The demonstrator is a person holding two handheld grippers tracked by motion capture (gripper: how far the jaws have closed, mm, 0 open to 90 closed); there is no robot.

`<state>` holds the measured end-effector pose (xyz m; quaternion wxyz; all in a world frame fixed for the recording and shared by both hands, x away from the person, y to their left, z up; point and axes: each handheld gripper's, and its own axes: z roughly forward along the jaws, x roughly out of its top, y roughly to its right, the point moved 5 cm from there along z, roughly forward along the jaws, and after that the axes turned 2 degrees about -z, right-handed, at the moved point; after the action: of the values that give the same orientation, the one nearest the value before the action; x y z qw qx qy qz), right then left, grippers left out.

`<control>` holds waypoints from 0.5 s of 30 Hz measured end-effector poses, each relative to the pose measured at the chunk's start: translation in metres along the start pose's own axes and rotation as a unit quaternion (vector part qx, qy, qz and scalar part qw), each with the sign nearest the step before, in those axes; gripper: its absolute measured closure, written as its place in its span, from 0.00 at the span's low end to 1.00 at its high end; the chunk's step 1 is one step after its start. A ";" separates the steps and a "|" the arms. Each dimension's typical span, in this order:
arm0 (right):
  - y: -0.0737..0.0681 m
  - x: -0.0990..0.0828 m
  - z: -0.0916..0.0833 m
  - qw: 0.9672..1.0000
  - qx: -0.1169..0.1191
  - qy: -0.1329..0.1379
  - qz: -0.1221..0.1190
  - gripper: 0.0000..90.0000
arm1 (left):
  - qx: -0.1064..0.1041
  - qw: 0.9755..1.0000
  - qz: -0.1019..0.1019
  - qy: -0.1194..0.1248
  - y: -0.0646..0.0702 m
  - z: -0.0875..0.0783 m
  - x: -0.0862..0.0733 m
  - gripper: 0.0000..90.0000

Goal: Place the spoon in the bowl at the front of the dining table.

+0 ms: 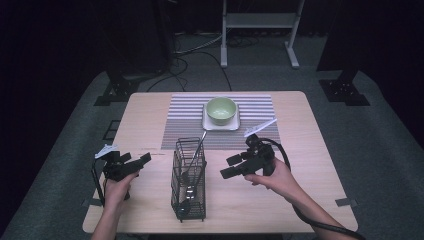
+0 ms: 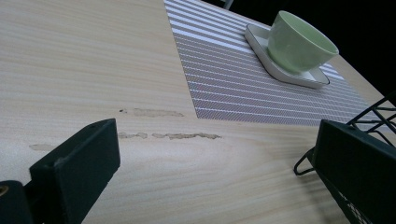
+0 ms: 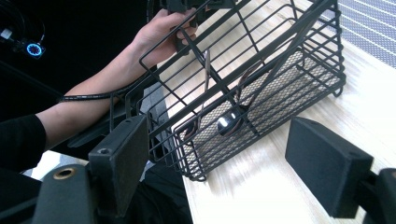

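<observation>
- Left gripper (image 1: 142, 161) — held low over the near-left of the table (image 1: 150, 107), jaws spread wide with nothing between them. In the left gripper view it looks along the bare wood toward the striped placemat (image 2: 233, 88), and a corner of the wire basket (image 2: 373, 116) sits just beside its right-hand jaw.
- Wire basket (image 1: 189, 180) — stands upright near the middle of the near edge, between the two grippers. Long-handled utensils (image 1: 192, 167) lean inside it; the right gripper view shows spoon bowls resting on the mesh floor (image 3: 261, 116).
- Right gripper (image 1: 225, 169) — to the right of the basket, pointed at its side, jaws released and empty.
- Doing this well, I judge: steady the basket with one gripper while the other reaches from above for a handle that stands clear of the rim — a sideways approach would only meet wire.
- Green bowl (image 1: 221, 110) on a white square dish (image 1: 220, 124) sits at the far side of the placemat, well apart from both grippers.
- Surface and room: pale wood with a few scuff marks (image 2: 168, 136), grey carpet around, cables and stand feet on the far floor, the rest dark.
</observation>
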<state>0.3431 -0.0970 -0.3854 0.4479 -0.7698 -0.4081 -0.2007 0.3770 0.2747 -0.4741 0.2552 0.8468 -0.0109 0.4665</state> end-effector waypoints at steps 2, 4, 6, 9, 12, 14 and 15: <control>-0.001 0.001 0.003 1.000 0.000 -0.004 -0.002 0.23 | 0.001 1.000 0.000 0.000 0.000 0.000 0.000 0.00; -0.002 0.003 0.005 1.000 0.003 -0.006 -0.003 0.23 | 0.001 1.000 0.000 0.001 -0.001 0.000 0.000 0.00; -0.003 0.004 0.006 1.000 0.003 -0.010 -0.005 0.24 | 0.000 1.000 -0.001 0.001 -0.001 -0.001 0.000 0.00; -0.005 0.006 0.007 1.000 0.005 -0.012 -0.006 0.24 | 0.001 1.000 0.000 0.001 -0.001 -0.001 0.001 0.00; -0.006 0.009 0.008 1.000 0.005 -0.014 -0.008 0.24 | 0.001 1.000 0.000 0.001 0.000 -0.001 0.001 0.00; -0.006 0.010 0.009 1.000 0.002 -0.017 -0.010 0.24 | 0.001 1.000 0.001 0.001 0.000 -0.001 0.001 0.00; -0.006 0.011 0.009 1.000 0.002 -0.016 -0.010 0.24 | 0.001 1.000 0.001 0.001 -0.001 -0.001 0.001 0.00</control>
<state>0.3442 -0.0826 -0.3789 0.4405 -0.7681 -0.4232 -0.1921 0.3768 0.2759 -0.4732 0.2542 0.8466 -0.0108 0.4675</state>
